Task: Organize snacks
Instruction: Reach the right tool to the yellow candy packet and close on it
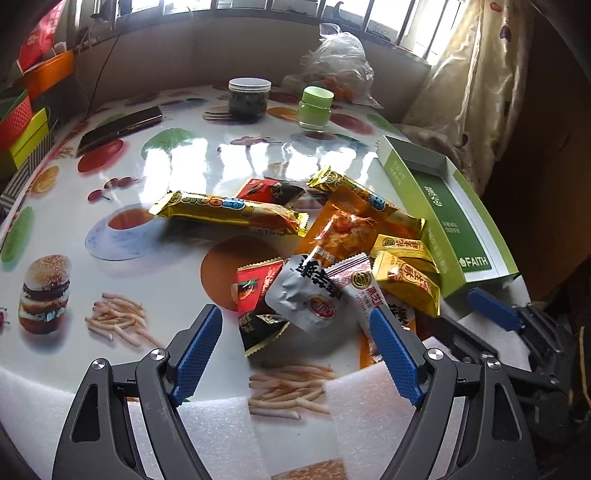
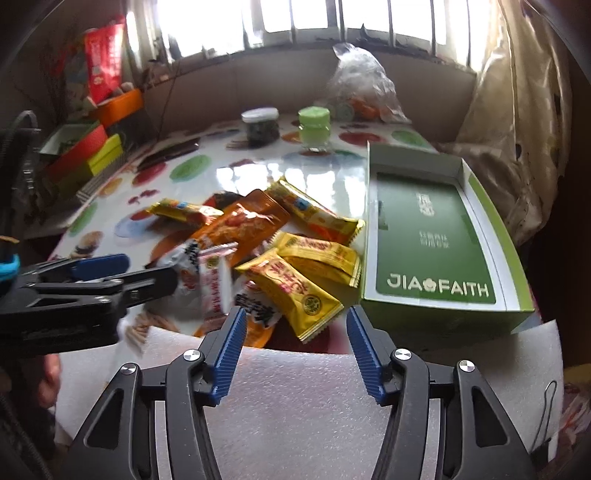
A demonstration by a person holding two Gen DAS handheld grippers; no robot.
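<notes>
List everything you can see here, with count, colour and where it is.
snack packets: about ten, gold, orange, red, silver, piled at the table's near right
box: one, green, open, right of the pile
dark jar: one, white lid, far side
green jar: one, beside the dark jar
plastic bag: one, clear, behind the jars
phone: one, dark, far left
table: one, white, food prints
left gripper: blue pads, open, over the pile
right gripper: blue pads, open, near edge

I take this for a home. A food-print tablecloth covers the table; far off I see a barred window, with a patterned curtain right.
</notes>
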